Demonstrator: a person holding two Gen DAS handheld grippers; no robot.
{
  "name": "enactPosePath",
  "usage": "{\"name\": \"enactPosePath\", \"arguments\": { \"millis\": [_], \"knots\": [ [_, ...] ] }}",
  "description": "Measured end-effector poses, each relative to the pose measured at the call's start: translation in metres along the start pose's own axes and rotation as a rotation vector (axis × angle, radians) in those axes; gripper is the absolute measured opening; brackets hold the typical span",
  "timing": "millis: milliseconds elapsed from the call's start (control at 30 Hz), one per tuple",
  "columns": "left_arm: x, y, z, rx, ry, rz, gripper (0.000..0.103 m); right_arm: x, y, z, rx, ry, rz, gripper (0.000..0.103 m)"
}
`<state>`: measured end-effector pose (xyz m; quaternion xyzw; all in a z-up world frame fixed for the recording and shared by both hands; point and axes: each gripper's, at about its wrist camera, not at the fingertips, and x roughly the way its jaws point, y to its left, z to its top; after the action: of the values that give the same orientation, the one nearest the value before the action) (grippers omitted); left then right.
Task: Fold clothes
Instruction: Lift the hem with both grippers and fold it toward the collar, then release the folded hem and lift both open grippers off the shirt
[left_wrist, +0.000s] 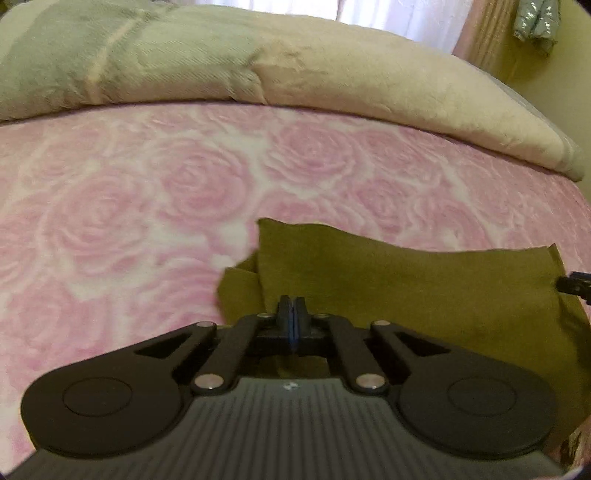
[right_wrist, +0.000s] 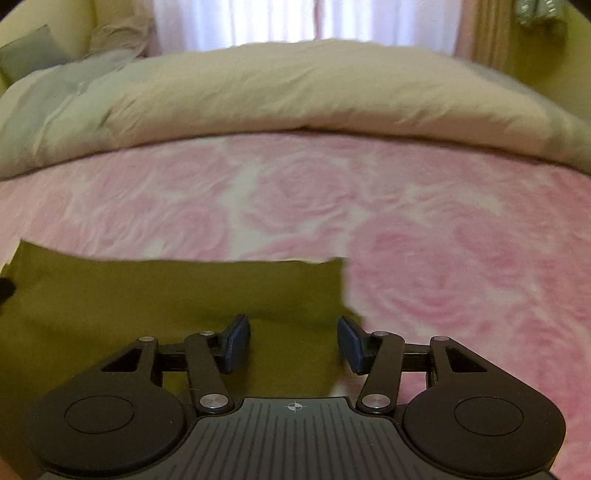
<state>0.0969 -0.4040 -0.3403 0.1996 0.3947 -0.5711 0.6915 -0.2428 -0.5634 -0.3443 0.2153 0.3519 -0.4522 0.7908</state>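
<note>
- A big pink blanket (left_wrist: 147, 206) with a rose pattern covers the bed and fills most of both views.
- A fat cream duvet (left_wrist: 369, 85) lies bunched along the far side of the bed, on top of the pink blanket. One end of it is grey-green.
- White curtains (right_wrist: 236, 22) glow with light behind the bed.
- A greenish-yellow wall (right_wrist: 554, 62) stands at the far right.
- An olive-green cloth (left_wrist: 406, 291) lies flat on the pink blanket, near the front. Its left edge has a small flap that sticks out. In the right wrist view the same cloth (right_wrist: 166, 295) shows a straight far edge and a right-hand corner.
- The left gripper (left_wrist: 291, 308) is squeezed tight, with its two blue pads pressed together. It sits right over the cloth's near part. It may be pinching a bit of cloth, but the pads hide that spot, so I cannot be sure.
- The right gripper (right_wrist: 293, 341) is spread wide and holds nothing. It sits low over the cloth's right edge, with one finger over the cloth and the other over the pink blanket.
</note>
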Motion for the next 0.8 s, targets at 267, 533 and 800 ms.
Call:
{"name": "enactPosePath", "arguments": {
  "millis": [267, 533, 800],
  "knots": [
    [-0.006, -0.029, -0.031, 0.073, 0.045, -0.017, 0.006, -0.031, 0.036, -0.028, -0.024, 0.026, 0.118, 0.052],
    [-0.036, -0.010, -0.032, -0.048, 0.000, 0.036, 0.002, -0.039, 0.010, -0.038, 0.009, 0.034, -0.014, 0.052],
    [-0.067, -0.047, -0.067, -0.017, 0.085, -0.027, 0.006, -0.084, 0.031, -0.053, 0.019, 0.029, 0.098, 0.052]
  ]
}}
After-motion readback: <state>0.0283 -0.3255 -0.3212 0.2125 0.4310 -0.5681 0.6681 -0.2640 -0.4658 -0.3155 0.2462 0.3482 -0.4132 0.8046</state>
